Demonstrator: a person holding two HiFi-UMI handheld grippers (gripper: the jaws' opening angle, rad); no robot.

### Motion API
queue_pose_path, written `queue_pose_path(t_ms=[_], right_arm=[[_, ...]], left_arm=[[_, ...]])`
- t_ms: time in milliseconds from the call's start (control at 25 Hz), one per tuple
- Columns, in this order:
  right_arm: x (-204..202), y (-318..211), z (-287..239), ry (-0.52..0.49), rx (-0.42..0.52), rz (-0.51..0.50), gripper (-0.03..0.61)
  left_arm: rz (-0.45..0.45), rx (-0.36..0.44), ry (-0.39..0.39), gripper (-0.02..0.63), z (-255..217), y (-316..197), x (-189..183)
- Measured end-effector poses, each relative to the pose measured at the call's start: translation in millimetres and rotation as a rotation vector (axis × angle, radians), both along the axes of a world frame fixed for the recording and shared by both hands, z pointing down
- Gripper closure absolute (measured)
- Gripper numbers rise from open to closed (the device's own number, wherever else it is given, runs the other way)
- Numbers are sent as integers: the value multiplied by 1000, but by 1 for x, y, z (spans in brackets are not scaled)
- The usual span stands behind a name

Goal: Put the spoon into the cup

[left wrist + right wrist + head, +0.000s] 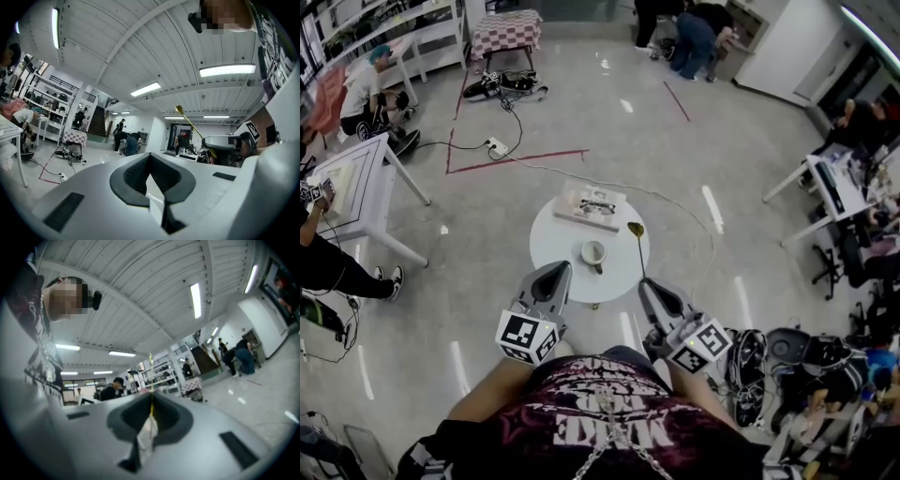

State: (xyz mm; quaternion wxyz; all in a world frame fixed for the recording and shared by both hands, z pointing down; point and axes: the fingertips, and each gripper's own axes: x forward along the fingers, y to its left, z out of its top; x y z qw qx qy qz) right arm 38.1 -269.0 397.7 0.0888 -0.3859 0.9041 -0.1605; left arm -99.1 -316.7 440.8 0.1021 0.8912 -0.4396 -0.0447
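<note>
A white cup [594, 253] stands on a small round white table [551, 246]. My right gripper [649, 286] is shut on the handle of a gold spoon [636, 234]; the spoon sticks out past the jaws, its bowl over the table's right edge, to the right of the cup. In the right gripper view the spoon [151, 376] shows edge-on, rising from the closed jaws of the right gripper [151, 397]. My left gripper [548, 279] hovers at the table's near left edge, shut and empty. The left gripper [150, 157] view shows the spoon [180, 110] in the air.
A flat tray [577, 212] with a pair of glasses [597, 206] lies at the table's far side. White desks [356, 183] and seated people stand left and right. Cables and a power strip [497, 146] lie on the floor beyond the table.
</note>
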Motion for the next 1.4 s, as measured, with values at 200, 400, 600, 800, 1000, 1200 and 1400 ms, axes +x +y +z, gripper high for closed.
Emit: queue_pose_path(t_ms=[200,400,600,800,1000,1200,1400], right_arm=[[-2,-6,5,7,-20,-8,541],[-9,-18,19,-1,-47,-62,541],[-13,-42,20,-13,-51,-118,541],[-9,-64,39,-29,-90,-158,541],[-9,-90,63,-19,-146,-186,541],[-6,-116,83,6,-183,-197,541],[-10,-137,112,51,-225,-221,541]], left_arm=[[8,-4,6,588,6,-4,3],[-21,-35,-19,588,20,-10,-1],[-108,-49,-24,588,19,-28,-22],[-144,-93,-40,587,35,-35,-17],[-165,-151,-35,588,52,-53,-16],[-196,-193,-54,588,75,-74,-18],[-205,-276,-63,588,120,-94,-15]])
